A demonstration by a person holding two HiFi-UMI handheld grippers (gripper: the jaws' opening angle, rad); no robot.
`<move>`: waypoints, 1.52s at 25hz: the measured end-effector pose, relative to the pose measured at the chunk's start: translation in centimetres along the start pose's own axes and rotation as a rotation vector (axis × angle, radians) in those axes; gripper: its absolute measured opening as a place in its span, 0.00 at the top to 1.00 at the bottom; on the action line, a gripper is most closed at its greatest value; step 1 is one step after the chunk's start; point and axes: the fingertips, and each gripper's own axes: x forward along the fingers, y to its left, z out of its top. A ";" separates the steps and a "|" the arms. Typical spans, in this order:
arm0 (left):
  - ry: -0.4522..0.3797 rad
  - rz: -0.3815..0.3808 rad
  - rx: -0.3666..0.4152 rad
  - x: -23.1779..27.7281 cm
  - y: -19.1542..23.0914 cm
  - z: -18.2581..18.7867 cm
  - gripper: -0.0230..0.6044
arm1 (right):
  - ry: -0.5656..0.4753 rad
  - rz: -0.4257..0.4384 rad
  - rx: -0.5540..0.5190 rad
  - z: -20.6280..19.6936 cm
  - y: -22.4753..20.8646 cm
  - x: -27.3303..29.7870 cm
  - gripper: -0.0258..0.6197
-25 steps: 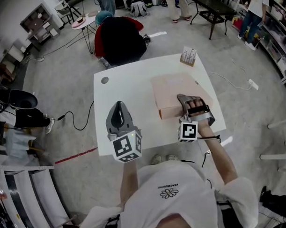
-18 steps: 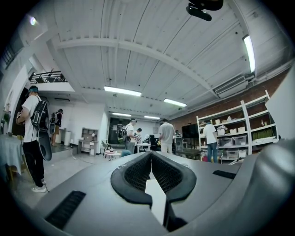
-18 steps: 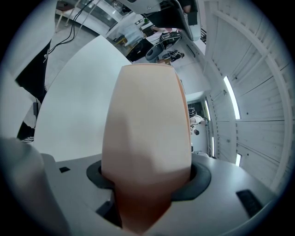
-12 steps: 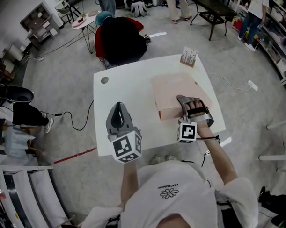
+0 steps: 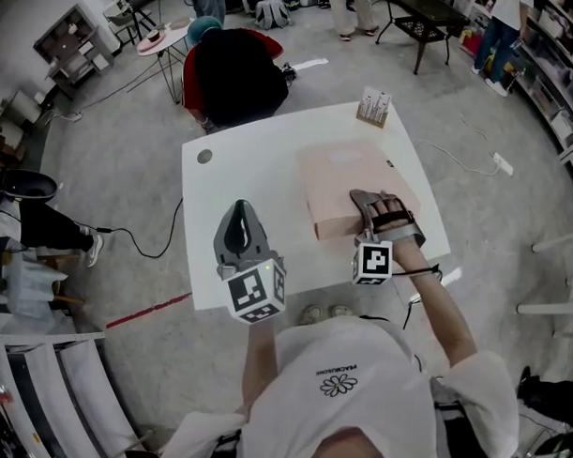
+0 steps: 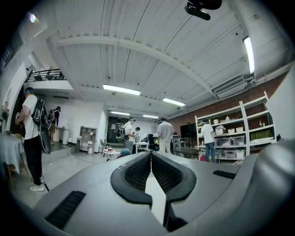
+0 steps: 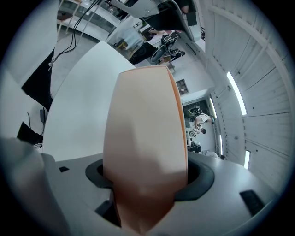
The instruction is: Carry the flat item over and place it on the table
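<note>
A white bench (image 5: 241, 175) stands on grey concrete floor (image 5: 121, 142), the right gripper (image 5: 372, 202) pinching a flat pink box (image 5: 340, 174) over its right half, the left gripper (image 5: 238, 224) pressed together.

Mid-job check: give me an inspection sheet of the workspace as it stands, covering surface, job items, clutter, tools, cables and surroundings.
Surface: white table, mostly bare; a round hole near its far left corner.
Job's things: pink flat box over the table's right half; cannot tell whether it is fully set down.
Clutter: small holder at the table's far edge.
Tools: left tool shut, nothing between its jaws; right tool clamped on the pink flat box's near edge.
Cables: black cable on the floor at left; white power strip with its lead at right.
Surroundings: crouched person beyond the table; red floor line; shelving at right.
</note>
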 end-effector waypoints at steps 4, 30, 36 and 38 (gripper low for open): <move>0.001 0.009 0.002 0.0 0.5 -0.1 0.93 | -0.016 0.072 0.031 0.3 1.0 0.1 0.50; 0.025 -0.006 0.018 0.0 0.1 -1.0 0.93 | -0.028 0.165 0.016 1.3 6.8 1.4 0.43; 0.031 -0.008 0.022 -0.2 -0.1 -1.2 0.93 | -0.027 0.202 0.017 1.1 8.1 1.5 0.42; 0.032 -0.008 0.022 -0.2 0.0 -1.2 0.93 | -0.027 0.209 0.016 1.2 8.5 1.6 0.42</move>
